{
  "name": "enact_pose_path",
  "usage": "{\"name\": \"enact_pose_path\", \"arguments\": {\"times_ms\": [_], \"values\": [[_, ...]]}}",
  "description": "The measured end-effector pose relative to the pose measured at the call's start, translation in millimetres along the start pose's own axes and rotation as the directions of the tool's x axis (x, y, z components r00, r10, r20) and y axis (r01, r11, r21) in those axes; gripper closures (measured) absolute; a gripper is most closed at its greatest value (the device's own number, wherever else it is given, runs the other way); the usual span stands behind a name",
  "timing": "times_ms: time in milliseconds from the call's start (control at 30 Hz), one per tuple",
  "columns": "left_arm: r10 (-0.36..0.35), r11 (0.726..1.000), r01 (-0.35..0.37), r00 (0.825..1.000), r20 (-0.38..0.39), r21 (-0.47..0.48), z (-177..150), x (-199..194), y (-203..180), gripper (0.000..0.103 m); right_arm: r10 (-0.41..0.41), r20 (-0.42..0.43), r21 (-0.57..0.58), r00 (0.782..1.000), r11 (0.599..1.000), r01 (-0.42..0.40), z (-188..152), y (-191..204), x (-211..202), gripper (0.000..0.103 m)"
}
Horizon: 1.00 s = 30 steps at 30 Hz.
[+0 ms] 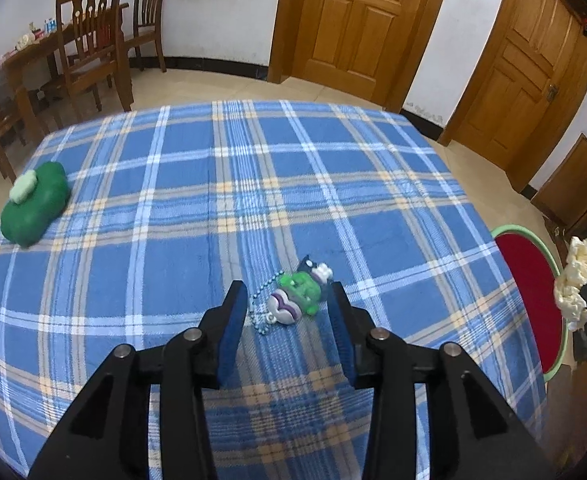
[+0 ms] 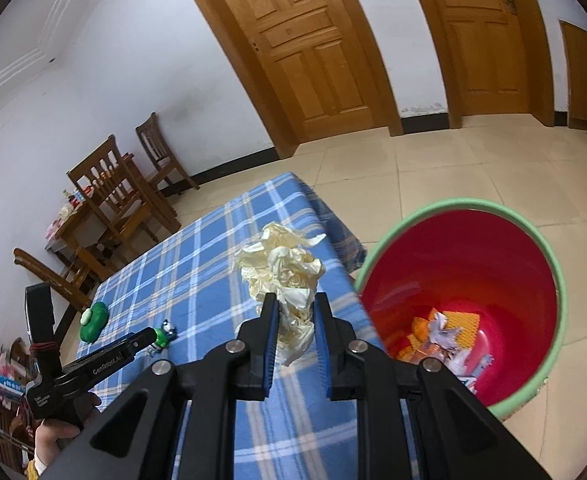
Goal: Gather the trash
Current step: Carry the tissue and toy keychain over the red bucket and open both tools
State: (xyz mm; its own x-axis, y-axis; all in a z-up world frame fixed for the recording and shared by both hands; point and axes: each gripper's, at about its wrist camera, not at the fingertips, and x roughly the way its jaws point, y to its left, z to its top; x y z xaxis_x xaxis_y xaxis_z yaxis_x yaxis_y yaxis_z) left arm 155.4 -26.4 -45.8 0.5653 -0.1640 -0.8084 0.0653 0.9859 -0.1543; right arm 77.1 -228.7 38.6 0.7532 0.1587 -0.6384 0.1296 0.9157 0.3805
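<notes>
A crumpled cream paper wad [image 2: 289, 272] is clamped in my right gripper [image 2: 295, 300], which is shut on it above the table's right edge, beside the red bin [image 2: 469, 203] with a green rim. Orange and white scraps [image 2: 441, 336] lie at the bin's bottom. My left gripper [image 1: 289, 296] is low over the blue plaid cloth [image 1: 253, 184], jaws apart. A small keychain toy [image 1: 299, 294], green, white and black with a bead chain, lies on the cloth between the blue pads, which do not press on it. The left wrist view shows the wad [image 1: 577, 280] at far right.
A green lump with a pale flower [image 1: 35, 204] sits near the table's left edge. The bin [image 1: 529, 300] stands on the tiled floor right of the table. Wooden chairs [image 1: 93, 40] and a side table stand at the back left, two wooden doors [image 1: 357, 20] behind.
</notes>
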Motion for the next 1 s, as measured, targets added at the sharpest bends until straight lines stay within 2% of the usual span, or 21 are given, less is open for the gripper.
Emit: {"name": "enact_pose_path", "arguments": {"times_ms": [200, 400, 500, 567, 800, 1000], "values": [[0.000, 1.000, 0.001, 1.000, -0.030, 0.027, -0.9, 12.8, -5.8, 0.061, -0.036, -0.005, 0.029, 0.999, 0.999, 0.036, -4.8, -15.1, -3.5, 0.084], [0.021, 0.999, -0.020, 1.000, -0.011, 0.050, 0.3, 16.2, -9.9, 0.061, -0.073, -0.016, 0.057, 0.997, 0.996, 0.074, -9.0, -29.3, -5.2, 0.084], [0.012, 0.998, -0.012, 1.000, -0.009, 0.059, -1.1, 17.5, -13.0, 0.074, -0.112, -0.027, 0.069, 0.993, 0.991, 0.114, -10.2, -36.6, -4.4, 0.084], [0.014, 0.998, -0.014, 1.000, -0.006, 0.066, -1.2, 17.8, -15.3, 0.074, -0.144, -0.033, 0.076, 0.989, 0.986, 0.146, -11.4, -41.1, -3.2, 0.084], [-0.068, 0.997, 0.069, 0.997, -0.025, 0.043, -2.6, 12.2, -25.1, 0.075, -0.202, -0.056, 0.102, 0.978, 0.973, 0.207, -16.1, -61.7, -1.2, 0.083], [-0.123, 0.989, 0.125, 0.992, -0.023, 0.075, -0.2, 1.0, -49.5, 0.075, -0.225, -0.073, 0.126, 0.972, 0.964, 0.233, -19.0, -76.8, -0.8, 0.082]]}}
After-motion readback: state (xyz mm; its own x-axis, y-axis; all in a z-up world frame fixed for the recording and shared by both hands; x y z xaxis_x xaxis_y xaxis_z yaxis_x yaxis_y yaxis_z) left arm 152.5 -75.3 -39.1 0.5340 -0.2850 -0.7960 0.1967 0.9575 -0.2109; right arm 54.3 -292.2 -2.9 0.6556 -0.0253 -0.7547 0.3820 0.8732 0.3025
